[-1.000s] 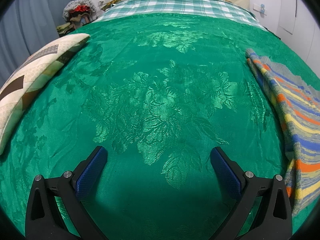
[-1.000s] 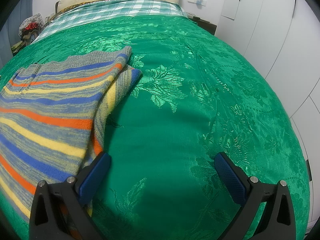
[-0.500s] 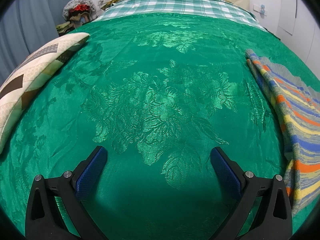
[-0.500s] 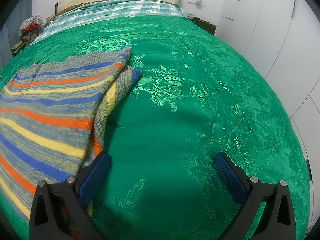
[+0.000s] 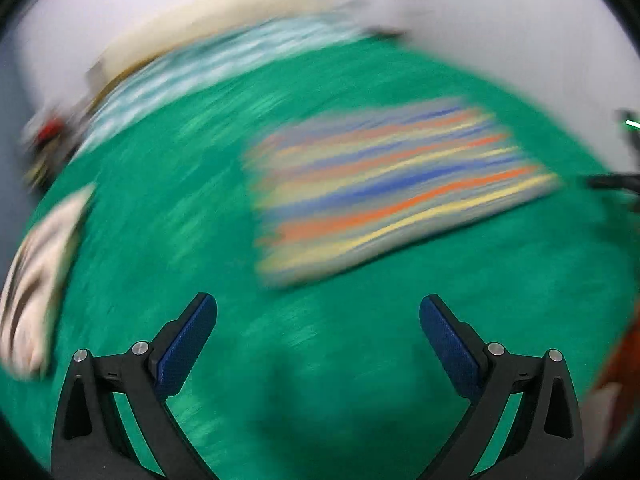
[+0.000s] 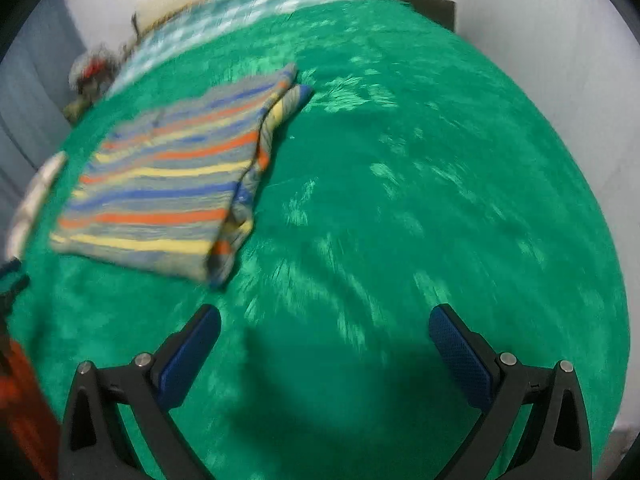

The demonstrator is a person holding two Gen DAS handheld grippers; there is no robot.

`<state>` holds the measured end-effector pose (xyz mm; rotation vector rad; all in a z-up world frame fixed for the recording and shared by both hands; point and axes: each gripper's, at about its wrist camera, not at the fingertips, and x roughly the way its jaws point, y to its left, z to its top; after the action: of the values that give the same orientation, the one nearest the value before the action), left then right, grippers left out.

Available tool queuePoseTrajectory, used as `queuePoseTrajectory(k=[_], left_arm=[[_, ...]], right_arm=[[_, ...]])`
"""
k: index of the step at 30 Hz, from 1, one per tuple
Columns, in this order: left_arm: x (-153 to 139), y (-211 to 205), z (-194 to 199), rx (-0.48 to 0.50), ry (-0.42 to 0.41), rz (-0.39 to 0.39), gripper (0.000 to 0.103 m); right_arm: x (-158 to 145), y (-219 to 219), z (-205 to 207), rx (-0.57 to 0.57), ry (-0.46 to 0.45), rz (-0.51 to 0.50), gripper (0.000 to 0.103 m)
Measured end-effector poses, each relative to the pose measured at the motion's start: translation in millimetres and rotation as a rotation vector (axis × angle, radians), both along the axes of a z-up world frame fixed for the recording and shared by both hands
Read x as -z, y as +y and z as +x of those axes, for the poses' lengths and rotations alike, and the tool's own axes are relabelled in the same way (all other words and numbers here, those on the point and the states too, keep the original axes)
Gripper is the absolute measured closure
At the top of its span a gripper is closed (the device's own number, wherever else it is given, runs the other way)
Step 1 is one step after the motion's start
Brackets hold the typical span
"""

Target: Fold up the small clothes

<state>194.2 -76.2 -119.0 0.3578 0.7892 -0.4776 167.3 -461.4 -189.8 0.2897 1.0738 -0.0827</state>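
A folded striped knit garment (image 5: pixel 392 188) in grey, blue, orange and yellow lies flat on the green bedspread (image 5: pixel 168 240). In the right wrist view it (image 6: pixel 168 196) lies to the upper left. My left gripper (image 5: pixel 318 320) is open and empty, above the bedspread, short of the garment's near edge. My right gripper (image 6: pixel 324 332) is open and empty, to the right of and nearer than the garment. Both views are motion-blurred.
A patterned cream cushion (image 5: pixel 36 280) lies at the bed's left edge. A checked blanket (image 6: pixel 256 4) and a pillow sit at the head of the bed. Something orange-red (image 6: pixel 20 400) shows at the lower left of the right wrist view.
Both grippers have pulled back and up from the bed, so the whole garment now shows. The left view swung right toward the garment. Both grippers stay open.
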Motion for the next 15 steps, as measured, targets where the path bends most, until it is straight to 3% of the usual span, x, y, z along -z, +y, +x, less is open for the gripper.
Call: queuePoseTrajectory(k=[1, 5, 8, 12, 13, 14, 15], left_arm=[[-10.6, -37.2, -6.7, 0.106, 0.0, -0.04, 0.001], [-11.0, -140.1, -2.0, 0.344, 0.076, -0.144, 0.001], [21.7, -215.4, 15.3, 0.431, 0.142, -0.096, 0.004], [87.3, -276.2, 43.9, 0.398, 0.241, 0.057, 0.047], [93.0, -280.4, 45.7, 0.388, 0.243, 0.064, 0.047], [93.9, -279.3, 47.6, 0.383, 0.214, 0.036, 0.057], [91.9, -278.1, 46.4, 0.377, 0.184, 0.018, 0.083]], right_arm=[[-5.6, -5.3, -8.1, 0.028, -0.023, 0.041, 0.0], [-27.4, -29.6, -21.8, 0.175, -0.091, 0.192, 0.0], [-41.0, -35.5, -16.1, 0.219, -0.116, 0.22, 0.0], [-56.2, -36.7, 1.9, 0.207, -0.136, 0.264, 0.0], [-58.0, -39.3, 6.8, 0.205, -0.139, 0.29, 0.0], [-61.1, -43.3, 12.4, 0.202, -0.138, 0.308, 0.0], [-63.3, -48.5, 21.0, 0.197, -0.141, 0.339, 0.0]])
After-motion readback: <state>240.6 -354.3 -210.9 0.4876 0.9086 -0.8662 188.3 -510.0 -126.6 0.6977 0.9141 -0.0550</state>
